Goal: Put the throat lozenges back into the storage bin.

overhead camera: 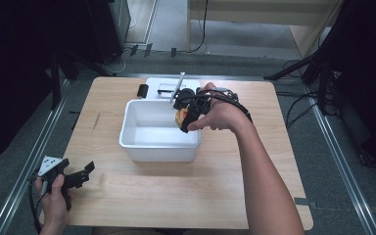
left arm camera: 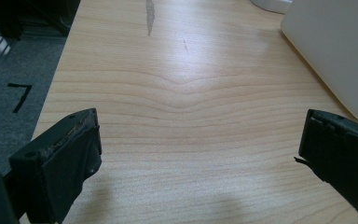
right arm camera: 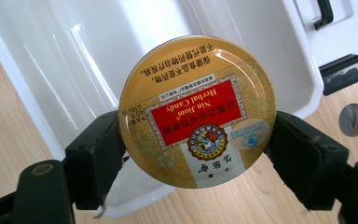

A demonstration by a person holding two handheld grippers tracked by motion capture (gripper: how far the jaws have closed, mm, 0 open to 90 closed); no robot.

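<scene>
The wooden worktop [overhead camera: 142, 186] carries a white bin [overhead camera: 159, 147], empty inside. Over its far right corner the right gripper [overhead camera: 192, 113] clamps a round herbal candy tin [right arm camera: 197, 111] edge-on between both jaws. Placing it well likely means lowering into the bin before releasing, so it neither rolls nor clips the rim. The left gripper [overhead camera: 73, 177] rests near the worktop's corner, jaws spread apart.

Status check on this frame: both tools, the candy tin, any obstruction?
Right tool shut on candy tin, over white bin's right rim. Left tool open, empty, above bare table. Nothing in the way.
</scene>
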